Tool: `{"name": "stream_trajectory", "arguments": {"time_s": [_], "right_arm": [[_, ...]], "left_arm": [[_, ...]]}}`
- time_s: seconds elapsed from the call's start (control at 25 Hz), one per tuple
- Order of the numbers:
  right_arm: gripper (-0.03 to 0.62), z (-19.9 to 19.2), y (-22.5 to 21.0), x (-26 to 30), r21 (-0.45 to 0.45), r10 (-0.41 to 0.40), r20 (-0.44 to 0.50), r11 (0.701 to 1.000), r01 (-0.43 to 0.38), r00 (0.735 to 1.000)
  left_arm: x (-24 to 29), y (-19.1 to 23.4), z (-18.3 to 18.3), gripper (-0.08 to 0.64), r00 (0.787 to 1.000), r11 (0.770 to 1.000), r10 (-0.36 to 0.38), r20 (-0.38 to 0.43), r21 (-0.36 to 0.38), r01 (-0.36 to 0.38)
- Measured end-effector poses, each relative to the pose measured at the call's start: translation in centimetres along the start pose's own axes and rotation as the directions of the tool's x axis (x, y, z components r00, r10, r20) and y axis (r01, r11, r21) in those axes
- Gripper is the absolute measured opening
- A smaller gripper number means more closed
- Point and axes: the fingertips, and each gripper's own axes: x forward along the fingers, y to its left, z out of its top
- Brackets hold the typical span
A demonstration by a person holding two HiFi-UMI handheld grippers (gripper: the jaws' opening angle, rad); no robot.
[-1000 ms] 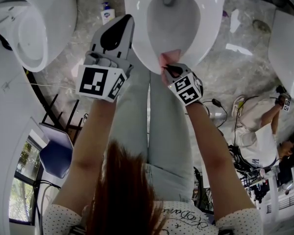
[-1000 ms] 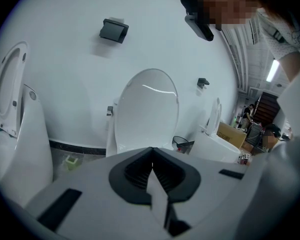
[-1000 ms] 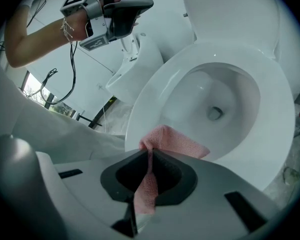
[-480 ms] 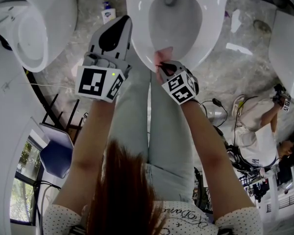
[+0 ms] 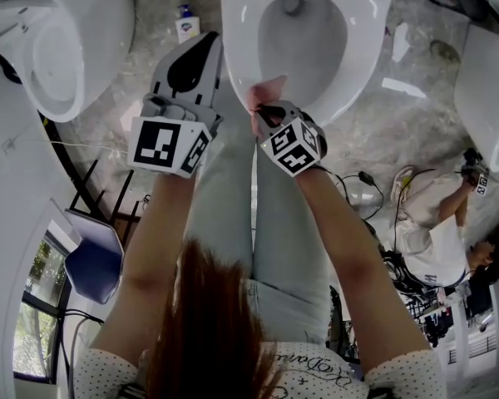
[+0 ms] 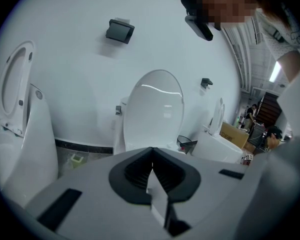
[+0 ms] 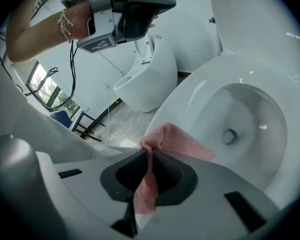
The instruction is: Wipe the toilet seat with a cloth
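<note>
The cloth [image 5: 265, 89] lies on the toilet seat's [image 5: 238, 44] front rim, in my right gripper [image 5: 261, 110]. My left gripper [image 5: 204, 52] hangs to its left.

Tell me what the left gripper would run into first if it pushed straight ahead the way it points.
Probably the raised toilet lid: the left gripper, jaws shut on nothing, points straight at it with nothing visible between. Depth is unclear, so the bowl rim below could come first.

A grey marbled floor [image 5: 374, 131], a white wall [image 6: 65, 74], a blue chair [image 5: 96, 264] beside a daylit window [image 5: 33, 339].
</note>
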Motion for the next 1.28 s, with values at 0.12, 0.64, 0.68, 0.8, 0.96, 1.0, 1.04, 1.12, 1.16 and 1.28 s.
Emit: {"name": "stream_trajectory", "arguments": {"time_s": [0.12,0.64,0.68,0.8,0.96,1.0,1.04,1.12,1.16,1.28], "right_arm": [[0.044,0.8,0.1,0.4,0.028,0.003,0.029,1.0,-0.004,1.0],[0.043,5.2,-2.3,1.2,0.119,-0.032,0.111,0.993,0.019,0.993],[0.043,5.6,-2.5,1.2,0.111,-0.033,0.118,0.994,0.02,0.992],[0.044,6.6,-3.1,1.4,0.102,-0.034,0.131,0.995,0.021,0.991],[0.044,7.7,-3.7,1.6,0.122,-0.039,0.154,0.992,0.02,0.987],[0.043,7.8,-3.9,1.6,0.136,-0.042,0.166,0.991,0.019,0.985],[0.043,8.0,-4.0,1.5,0.155,-0.047,0.181,0.988,0.018,0.982],[0.043,8.2,-4.4,1.6,0.207,-0.06,0.218,0.978,0.014,0.974],[0.043,8.2,-4.6,1.6,0.239,-0.069,0.236,0.971,0.011,0.969],[0.043,8.7,-5.6,1.5,0.326,-0.095,0.272,0.945,0.001,0.958]], "left_arm": [[-0.2,0.2,0.0,0.005,1.0,1.0,0.001,0.0,0.0,-0.001],[0.1,1.1,0.1,0.005,1.0,1.0,-0.004,-0.005,0.001,0.004],[0.1,1.1,0.1,0.005,1.0,1.0,-0.003,-0.006,0.001,0.003],[0.3,1.3,0.0,0.003,1.0,1.0,-0.003,-0.008,-0.001,0.003],[0.3,1.5,0.1,0.005,1.0,1.0,-0.002,-0.007,-0.004,0.002],[0.4,1.6,0.1,0.005,1.0,1.0,-0.002,-0.008,-0.005,0.002],[0.4,1.6,0.0,0.005,1.0,1.0,-0.002,-0.009,-0.005,0.002],[0.5,1.7,-0.1,0.005,1.0,1.0,-0.001,-0.012,-0.005,0.001],[0.6,1.7,-0.1,0.005,1.0,1.0,-0.001,-0.013,-0.005,0.001],[0.8,2.0,0.0,0.003,1.0,1.0,0.0,-0.013,-0.004,0.0]]}}
